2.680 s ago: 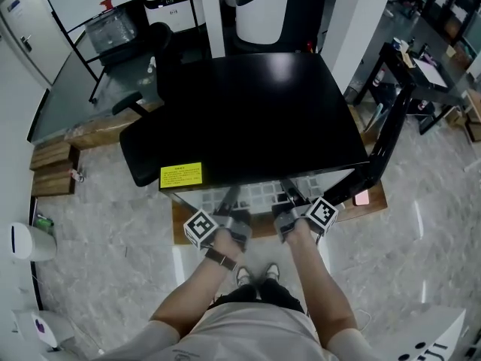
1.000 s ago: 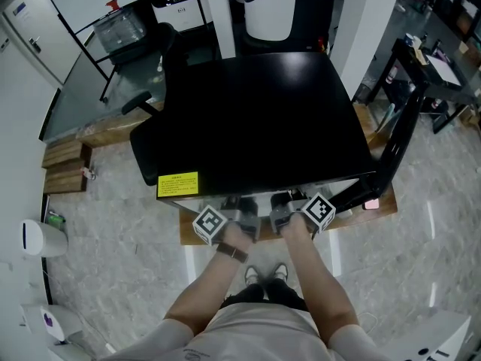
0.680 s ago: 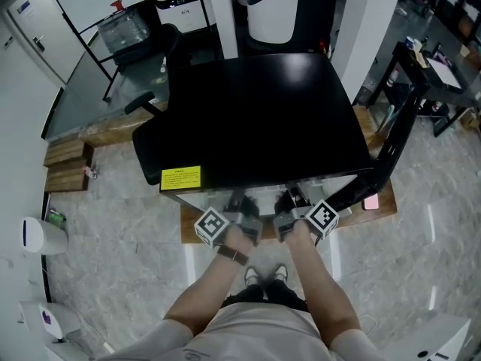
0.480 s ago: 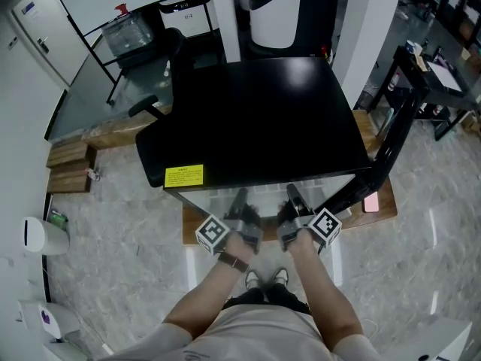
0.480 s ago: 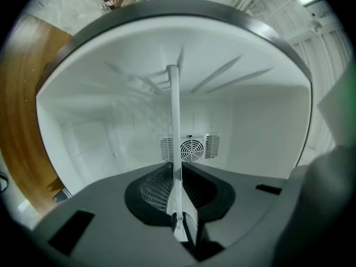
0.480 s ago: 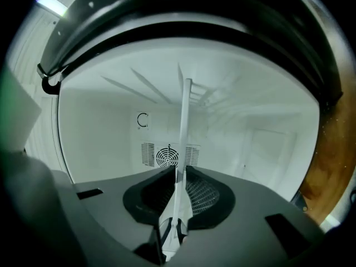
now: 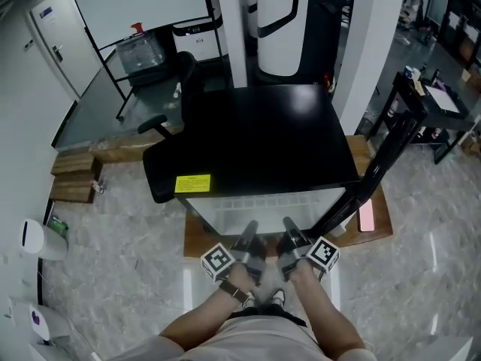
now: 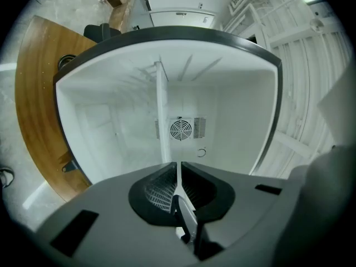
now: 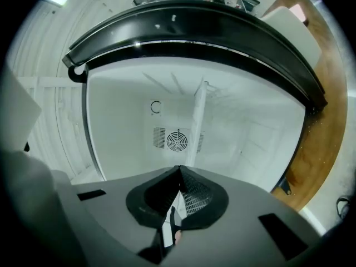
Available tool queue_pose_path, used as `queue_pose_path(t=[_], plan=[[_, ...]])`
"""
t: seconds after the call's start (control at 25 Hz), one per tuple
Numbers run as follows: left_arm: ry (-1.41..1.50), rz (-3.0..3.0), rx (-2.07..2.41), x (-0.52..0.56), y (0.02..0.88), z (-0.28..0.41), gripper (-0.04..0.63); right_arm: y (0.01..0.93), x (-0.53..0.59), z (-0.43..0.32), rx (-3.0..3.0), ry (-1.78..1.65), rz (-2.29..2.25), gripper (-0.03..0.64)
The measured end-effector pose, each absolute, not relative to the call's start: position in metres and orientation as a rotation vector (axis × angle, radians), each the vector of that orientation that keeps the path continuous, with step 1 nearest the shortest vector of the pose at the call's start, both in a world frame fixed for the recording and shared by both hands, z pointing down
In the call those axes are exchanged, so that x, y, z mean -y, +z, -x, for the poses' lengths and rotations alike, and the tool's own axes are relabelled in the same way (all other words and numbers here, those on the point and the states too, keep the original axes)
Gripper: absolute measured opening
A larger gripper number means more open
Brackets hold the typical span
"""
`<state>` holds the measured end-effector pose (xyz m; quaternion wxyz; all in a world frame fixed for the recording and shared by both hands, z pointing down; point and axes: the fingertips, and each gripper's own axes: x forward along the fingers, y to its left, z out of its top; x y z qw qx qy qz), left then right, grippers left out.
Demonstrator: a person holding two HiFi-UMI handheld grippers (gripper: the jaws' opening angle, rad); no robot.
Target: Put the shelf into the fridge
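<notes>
the shelf (image 8: 161, 110) has slid back out a little from the black-topped fridge (image 7: 263, 134), its near edge pinched by the left gripper (image 7: 248, 232) and right gripper (image 7: 288, 226), its far end inside the white cavity.

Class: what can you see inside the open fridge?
A white shelf, edge-on, and a round fan grille on the back wall. The left gripper's own body covers the fridge's near part.
</notes>
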<state>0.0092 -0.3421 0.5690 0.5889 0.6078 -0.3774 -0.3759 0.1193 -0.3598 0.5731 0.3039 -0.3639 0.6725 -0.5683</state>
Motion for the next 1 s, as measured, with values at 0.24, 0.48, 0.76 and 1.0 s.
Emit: queue_pose_path(t=[0.24,0.48,0.76,1.0], plan=[[-0.827,-1.488,0.841,0.321,0.544,-0.028,0.011,0.550,0.340,-0.126,-1.833,-1.486,0.967,0.021],[-0.841,-1.515,0.845,0.322,0.532,-0.033,0.006,0.541,0.337,-0.127,-1.860,-1.466,0.947,0.021],[-0.839,-1.524,0.848,0.317,0.528,-0.036,0.006,0.537,0.334,-0.127,-1.867,-1.465,0.937,0.021],[-0.836,-1.520,0.848,0.313,0.529,-0.039,0.006,0.538,0.331,-0.130,-1.864,-1.474,0.947,0.021]])
